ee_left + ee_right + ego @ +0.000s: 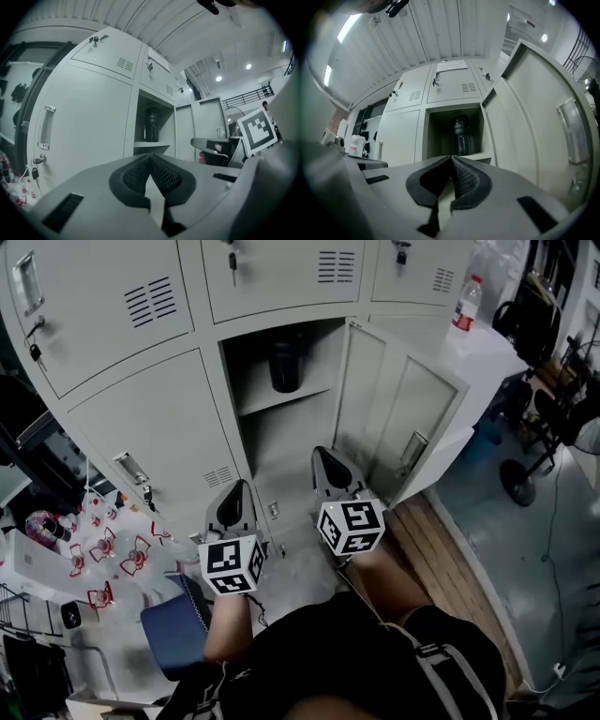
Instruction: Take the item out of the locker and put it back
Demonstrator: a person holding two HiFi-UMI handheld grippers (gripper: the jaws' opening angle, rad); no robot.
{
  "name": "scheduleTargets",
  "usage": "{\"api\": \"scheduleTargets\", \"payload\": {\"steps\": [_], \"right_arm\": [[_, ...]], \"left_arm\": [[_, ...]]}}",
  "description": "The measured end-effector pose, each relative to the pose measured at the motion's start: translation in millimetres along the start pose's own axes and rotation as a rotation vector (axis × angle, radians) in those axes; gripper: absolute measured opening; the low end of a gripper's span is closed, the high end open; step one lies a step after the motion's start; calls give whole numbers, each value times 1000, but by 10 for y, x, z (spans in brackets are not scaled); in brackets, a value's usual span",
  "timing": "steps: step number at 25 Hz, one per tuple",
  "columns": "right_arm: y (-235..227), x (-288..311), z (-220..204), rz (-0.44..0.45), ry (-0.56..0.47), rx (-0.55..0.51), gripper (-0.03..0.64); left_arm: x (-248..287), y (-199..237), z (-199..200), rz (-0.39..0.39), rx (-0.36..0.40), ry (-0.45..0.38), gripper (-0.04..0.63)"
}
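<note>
A dark bottle (285,367) stands upright on the shelf inside the open locker (292,399). The same bottle (151,124) shows in the left gripper view and again, as the bottle (461,136), in the right gripper view, well beyond the jaws. My left gripper (235,497) hangs in front of the closed lower-left door, shut with nothing in it. My right gripper (328,463) is held low in front of the open compartment, below the shelf, shut and empty. Both jaw pairs meet at the tips, seen at the left gripper (150,157) and the right gripper (451,158).
The locker door (403,423) swings open to the right. Closed locker doors (159,442) with handles stand to the left. A water bottle (466,303) sits on the white surface at the right. Red-and-white items (103,549) and a blue chair (178,629) lie at the lower left.
</note>
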State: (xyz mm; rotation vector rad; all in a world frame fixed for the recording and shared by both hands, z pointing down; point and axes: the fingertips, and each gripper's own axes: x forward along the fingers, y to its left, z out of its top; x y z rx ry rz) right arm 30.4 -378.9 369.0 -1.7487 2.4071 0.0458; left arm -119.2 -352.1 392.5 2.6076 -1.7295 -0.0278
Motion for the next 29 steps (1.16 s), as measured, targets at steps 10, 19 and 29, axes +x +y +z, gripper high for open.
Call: {"api": "scheduleTargets", "payload": {"steps": [10,19,29], "right_arm": [[37,-138,-202,13,49,9,14],[101,-161,-189,21,45,-2,14],[118,-197,-185,22,40,14,14]], "left_arm": [[13,-95,-44,-31,11,12,12],[-17,-81,-7,-35,14,5,12],[-93,-58,-14,-31,9,1,12]]}}
